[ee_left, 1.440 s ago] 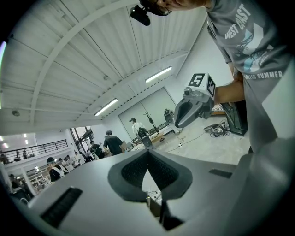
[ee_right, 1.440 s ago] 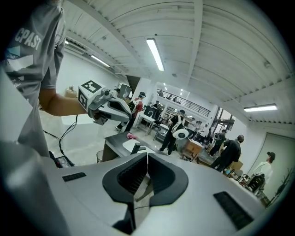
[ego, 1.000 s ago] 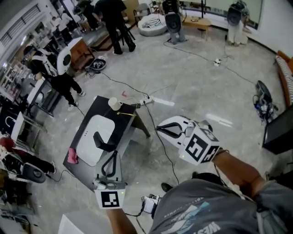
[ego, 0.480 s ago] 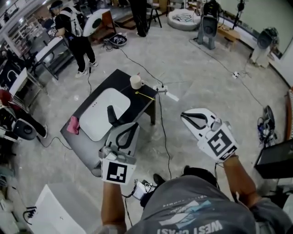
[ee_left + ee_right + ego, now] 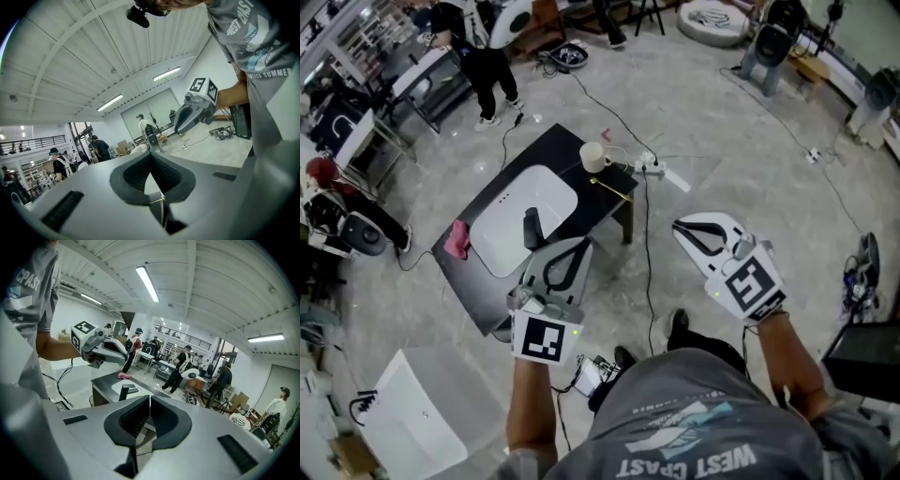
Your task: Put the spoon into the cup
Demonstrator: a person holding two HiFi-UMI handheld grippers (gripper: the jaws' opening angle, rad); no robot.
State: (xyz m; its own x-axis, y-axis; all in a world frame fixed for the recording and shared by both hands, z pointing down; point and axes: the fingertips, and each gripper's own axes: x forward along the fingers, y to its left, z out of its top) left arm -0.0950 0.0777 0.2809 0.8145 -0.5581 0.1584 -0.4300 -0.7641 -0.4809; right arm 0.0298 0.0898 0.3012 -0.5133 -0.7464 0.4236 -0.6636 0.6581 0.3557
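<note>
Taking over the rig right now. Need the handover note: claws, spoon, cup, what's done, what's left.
Left claw: shut, empty, in the air at the near edge of the table.
Right claw: shut, empty, over the floor right of the table.
Spoon: lying flat on the table beside the cup, which stands at the far corner.
Done: nothing; the spoon is not yet grasped.
Left: open a claw, pick up the spoon, put it into the cup.
</note>
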